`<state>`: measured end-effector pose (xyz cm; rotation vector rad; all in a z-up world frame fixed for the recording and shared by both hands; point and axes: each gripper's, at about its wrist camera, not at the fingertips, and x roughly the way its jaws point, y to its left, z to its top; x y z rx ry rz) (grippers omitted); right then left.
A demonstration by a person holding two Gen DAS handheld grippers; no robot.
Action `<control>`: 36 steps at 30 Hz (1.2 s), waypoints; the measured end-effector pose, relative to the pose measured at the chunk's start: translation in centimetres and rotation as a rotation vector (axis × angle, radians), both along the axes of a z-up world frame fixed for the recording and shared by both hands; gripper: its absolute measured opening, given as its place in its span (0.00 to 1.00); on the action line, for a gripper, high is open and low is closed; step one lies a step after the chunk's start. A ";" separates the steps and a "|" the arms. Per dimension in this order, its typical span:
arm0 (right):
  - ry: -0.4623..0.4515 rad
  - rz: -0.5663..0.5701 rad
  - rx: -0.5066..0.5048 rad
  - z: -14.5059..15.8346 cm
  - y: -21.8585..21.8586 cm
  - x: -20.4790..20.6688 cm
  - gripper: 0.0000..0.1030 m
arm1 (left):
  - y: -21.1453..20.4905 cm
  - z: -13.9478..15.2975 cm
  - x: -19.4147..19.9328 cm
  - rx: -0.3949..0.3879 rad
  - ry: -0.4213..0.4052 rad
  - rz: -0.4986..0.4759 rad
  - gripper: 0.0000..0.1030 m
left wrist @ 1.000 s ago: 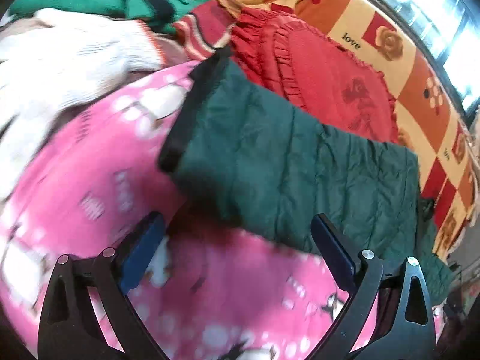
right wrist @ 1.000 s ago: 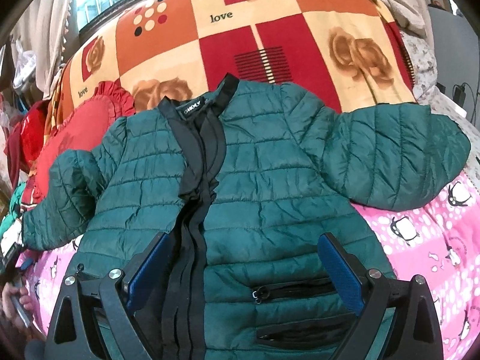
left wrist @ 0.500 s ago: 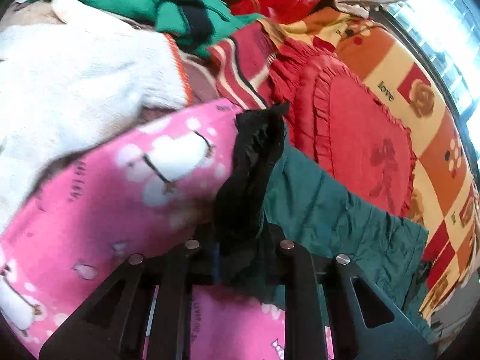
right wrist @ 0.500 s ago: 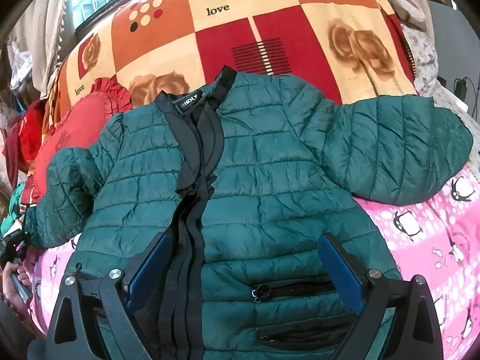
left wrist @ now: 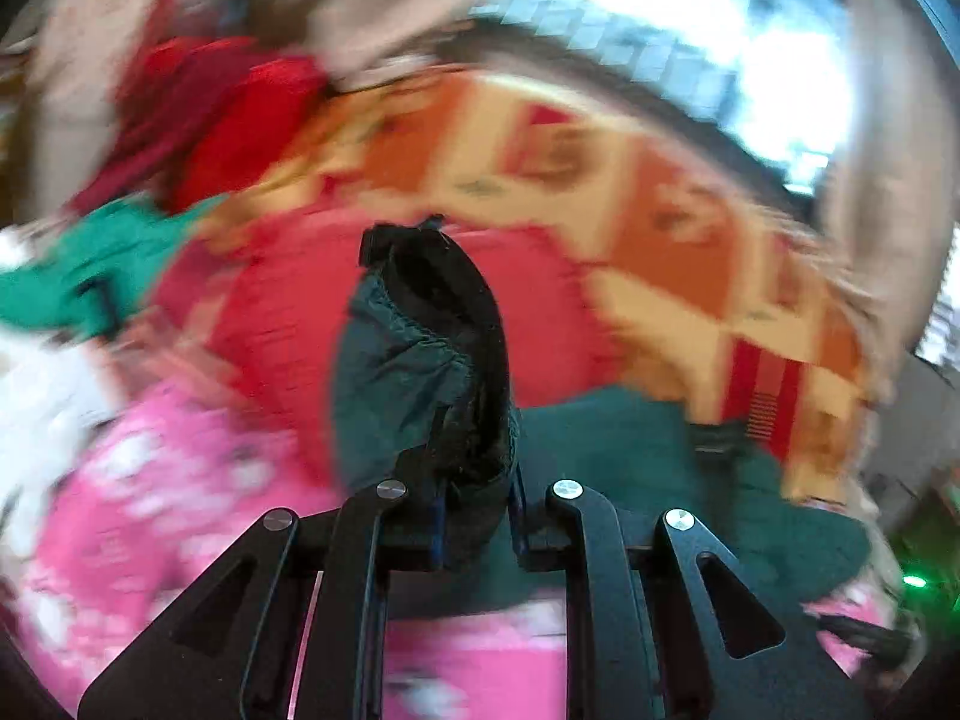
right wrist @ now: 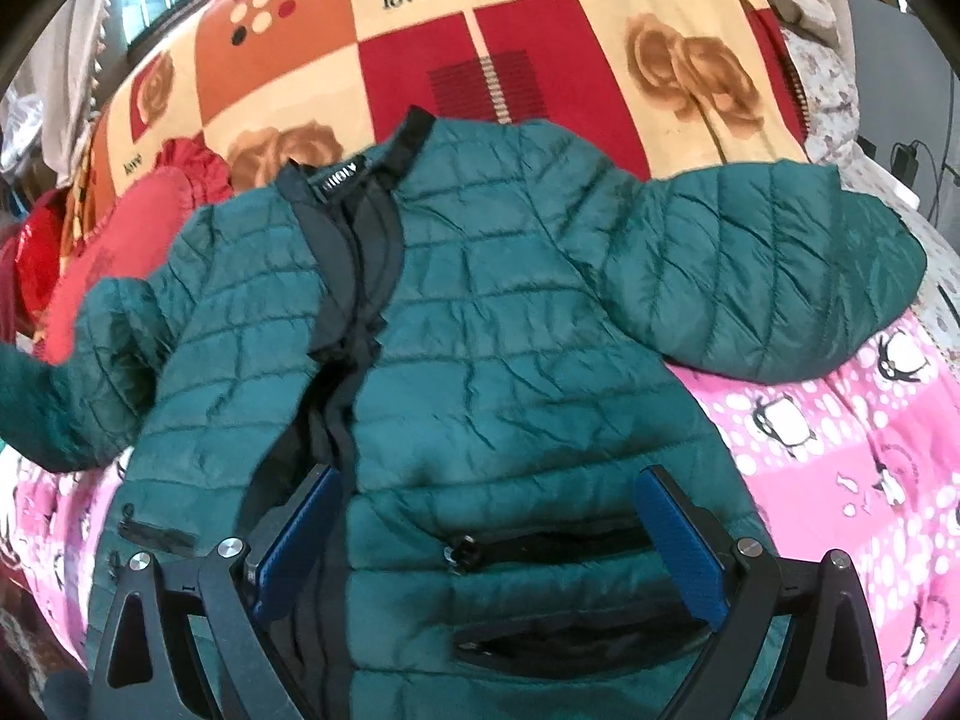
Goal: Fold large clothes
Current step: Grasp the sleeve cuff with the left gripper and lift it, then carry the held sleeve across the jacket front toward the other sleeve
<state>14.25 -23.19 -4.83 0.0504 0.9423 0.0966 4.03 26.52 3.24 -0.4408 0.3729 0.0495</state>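
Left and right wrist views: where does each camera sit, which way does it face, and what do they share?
Left wrist view: sits on the left gripper, looking along its fingers toward the window; the jaws are clamped on the jacket's black cuff; the picture is motion-blurred.
Right wrist view: sits on the right gripper, looking up the jacket from its hem toward the collar; the jaws stand open over the hem.
Shared: the green jacket, the pink blanket, the rose bedspread and the red cushion.
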 end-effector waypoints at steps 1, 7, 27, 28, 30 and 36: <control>0.007 -0.005 -0.012 -0.1 -0.2 -0.1 0.94 | -1.3 0.7 0.4 0.000 -0.015 -0.041 0.14; 0.044 -0.019 -0.023 -0.7 -1.7 -0.3 0.94 | -12.3 3.6 6.1 -0.061 -0.074 -0.328 0.14; 0.083 -0.088 -0.013 -1.1 -9.4 -1.7 0.94 | -36.6 -6.6 22.3 -0.246 0.139 -0.773 0.14; 0.078 -0.095 -0.009 -0.9 -9.8 -1.8 0.94 | -37.7 -7.3 22.8 -0.244 0.150 -0.804 0.14; 0.071 -0.104 -0.007 -0.7 -10.2 -1.7 0.94 | -38.8 -8.3 23.4 -0.241 0.171 -0.826 0.14; 0.078 -0.105 0.000 -0.6 -10.2 -1.1 0.94 | -39.5 -11.6 25.1 -0.247 0.263 -0.799 0.14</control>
